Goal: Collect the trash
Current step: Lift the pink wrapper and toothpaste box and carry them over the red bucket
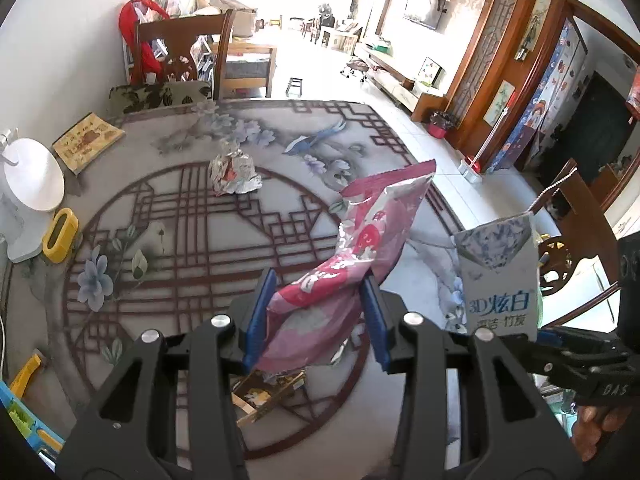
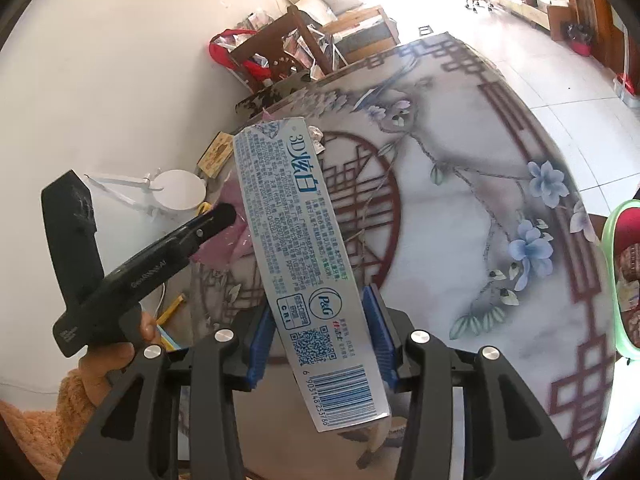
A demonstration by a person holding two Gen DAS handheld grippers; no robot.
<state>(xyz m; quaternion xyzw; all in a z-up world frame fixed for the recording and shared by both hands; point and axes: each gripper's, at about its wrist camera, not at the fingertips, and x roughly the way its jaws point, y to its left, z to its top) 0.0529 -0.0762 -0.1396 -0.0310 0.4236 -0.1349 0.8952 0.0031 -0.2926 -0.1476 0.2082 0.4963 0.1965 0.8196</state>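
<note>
Blue pads of the left gripper [image 1: 316, 316] are clamped on a pink snack wrapper [image 1: 360, 248], lifted clear of the patterned tablecloth [image 1: 168, 208]; the right gripper [image 2: 320, 332] is clamped on a toothpaste box [image 2: 296, 264]; crumpled foil [image 1: 232, 172] is left at eleven o'clock; both grips should be kept firm until a bin is reached.
</note>
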